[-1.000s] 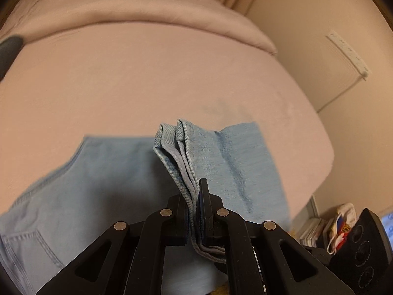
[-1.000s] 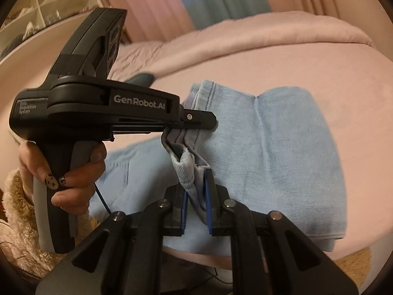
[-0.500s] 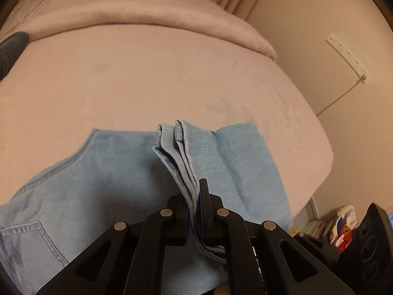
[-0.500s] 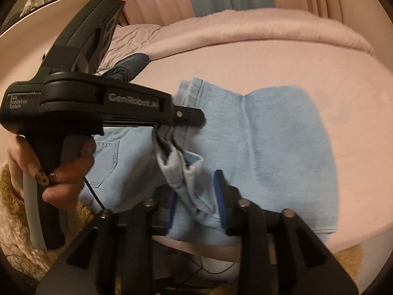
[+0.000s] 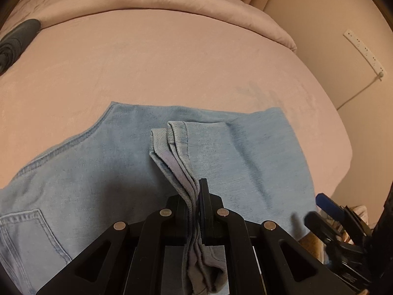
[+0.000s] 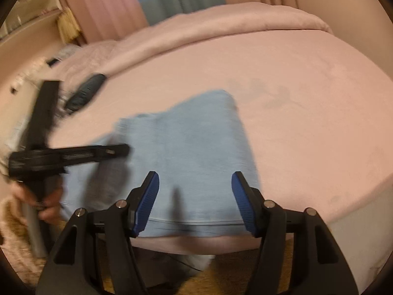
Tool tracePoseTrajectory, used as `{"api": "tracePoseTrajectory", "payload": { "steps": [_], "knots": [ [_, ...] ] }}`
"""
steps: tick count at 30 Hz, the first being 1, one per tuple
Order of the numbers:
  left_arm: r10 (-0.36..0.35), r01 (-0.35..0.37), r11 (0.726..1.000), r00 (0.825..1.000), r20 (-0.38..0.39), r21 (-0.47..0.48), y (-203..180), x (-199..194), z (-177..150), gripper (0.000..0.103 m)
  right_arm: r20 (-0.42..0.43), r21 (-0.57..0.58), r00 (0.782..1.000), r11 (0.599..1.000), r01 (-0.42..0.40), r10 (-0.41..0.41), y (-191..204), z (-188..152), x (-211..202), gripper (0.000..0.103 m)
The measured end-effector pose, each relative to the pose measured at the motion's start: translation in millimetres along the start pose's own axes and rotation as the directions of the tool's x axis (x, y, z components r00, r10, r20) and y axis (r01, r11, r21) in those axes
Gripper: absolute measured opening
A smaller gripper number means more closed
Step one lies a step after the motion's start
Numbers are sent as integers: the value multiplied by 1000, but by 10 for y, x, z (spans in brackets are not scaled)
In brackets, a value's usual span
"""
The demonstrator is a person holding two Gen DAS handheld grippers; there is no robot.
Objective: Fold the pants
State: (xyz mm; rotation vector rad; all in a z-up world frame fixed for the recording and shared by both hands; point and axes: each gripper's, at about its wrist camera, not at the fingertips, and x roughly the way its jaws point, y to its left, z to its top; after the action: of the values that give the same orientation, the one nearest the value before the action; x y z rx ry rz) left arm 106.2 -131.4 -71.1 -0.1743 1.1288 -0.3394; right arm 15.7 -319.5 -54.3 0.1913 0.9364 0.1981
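- On the bed (image 5: 172,56), near its front edge, the pants (image 5: 98,184) lie folded over themselves, hem end brought across toward the waist; a back pocket (image 5: 27,236) shows at my lower left.
- My left gripper (image 5: 196,206) is clenched on the stacked hem layers, which run up between its pads and fan out just ahead of them.
- My right gripper (image 6: 195,196) has just been opening; its blue pads (image 6: 147,199) stand apart with nothing between them, hanging over the near edge of the denim.
- I judge this step as laying down the lengthwise fold: one side is let go, the other is not yet.
- Next, I reckon, the left has to lower the hems flat onto the lower layer and release without dragging them askew.
- After that both hands need a fresh hold on one end for the next fold; the right view is blurred, so I cannot judge how square the edges sit.
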Motion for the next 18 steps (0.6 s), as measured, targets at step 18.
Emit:
{"api": "tracePoseTrajectory", "payload": {
  "steps": [18],
  "knots": [
    [-1, 1, 1000, 996, 89, 4, 9, -477, -116, 26, -58, 52, 998, 999, -14, 17, -292, 24, 97, 42]
  ]
}}
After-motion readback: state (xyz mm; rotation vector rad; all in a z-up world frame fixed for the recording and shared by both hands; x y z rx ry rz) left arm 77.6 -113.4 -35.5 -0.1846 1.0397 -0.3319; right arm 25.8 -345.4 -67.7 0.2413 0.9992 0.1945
